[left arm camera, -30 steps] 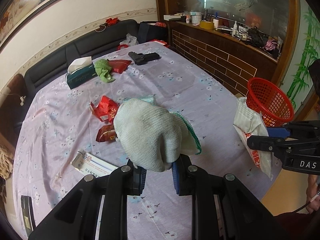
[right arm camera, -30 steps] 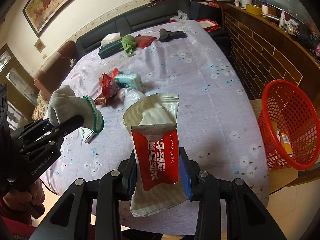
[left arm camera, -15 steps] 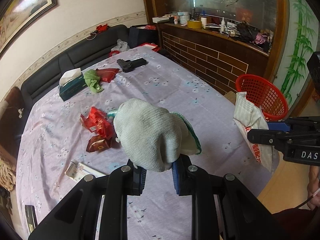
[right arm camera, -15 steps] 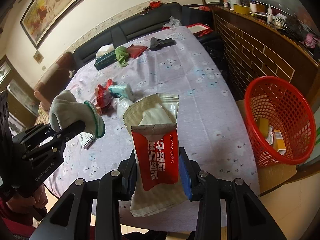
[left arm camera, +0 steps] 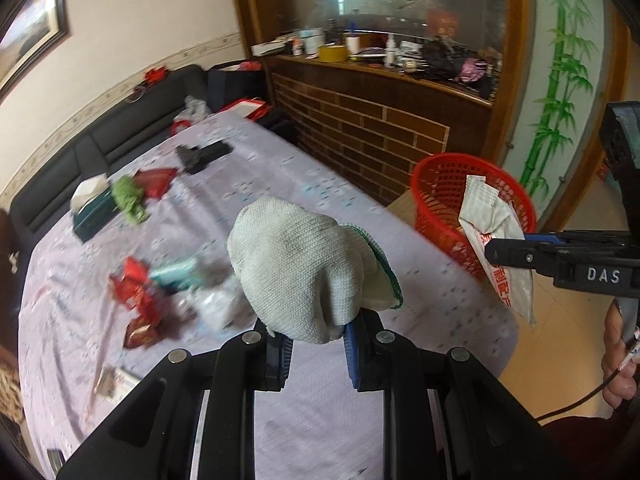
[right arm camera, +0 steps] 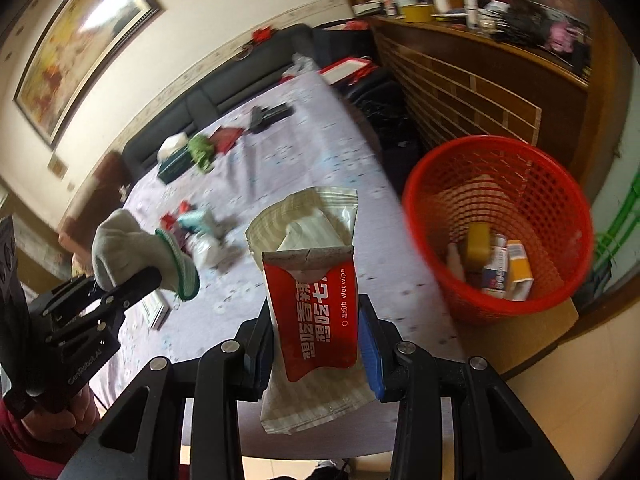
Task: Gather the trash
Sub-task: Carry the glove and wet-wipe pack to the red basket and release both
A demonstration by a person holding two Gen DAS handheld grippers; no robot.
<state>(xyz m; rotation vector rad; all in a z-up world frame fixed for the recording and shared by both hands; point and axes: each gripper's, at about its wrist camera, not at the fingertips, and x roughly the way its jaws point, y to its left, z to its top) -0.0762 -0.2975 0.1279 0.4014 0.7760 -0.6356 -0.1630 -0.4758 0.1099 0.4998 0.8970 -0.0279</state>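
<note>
We are holding a balled-up grey knitted work glove with a green cuff [left arm camera: 308, 268] in our left gripper [left arm camera: 316, 354], whose blue-padded fingers are pressing in on its lower part from both sides, lifted above the near end of the lilac flower-print tablecloth [left arm camera: 280, 184]. Our right gripper [right arm camera: 316, 344] is clamping a torn-open red-and-silver wet wipe packet [right arm camera: 316, 312], with white tissue showing at its ripped top, and the packet is standing upright between the fingers. From the left wrist view that packet is hanging in front of the red plastic mesh waste basket [left arm camera: 444, 184], overlapping its rim. From the right wrist view the basket [right arm camera: 440, 184] is sitting on a brown cardboard sheet [right arm camera: 560, 316] just beside the table's right edge, to the right of the packet, and is already containing several small cartons and a yellow block.

Still lying on the cloth are crumpled red foil wrappers [left arm camera: 134, 284], a mint-green tissue pack [left arm camera: 176, 274] and a clear crumpled plastic piece [left arm camera: 212, 304] close together, and a flat white leaflet [left arm camera: 114, 382] near the front edge. Farther back are sitting a dark green tissue box [left arm camera: 94, 216], a green cloth [left arm camera: 128, 198], a red pouch [left arm camera: 156, 180] and a black pistol-shaped object [left arm camera: 202, 156].
</note>
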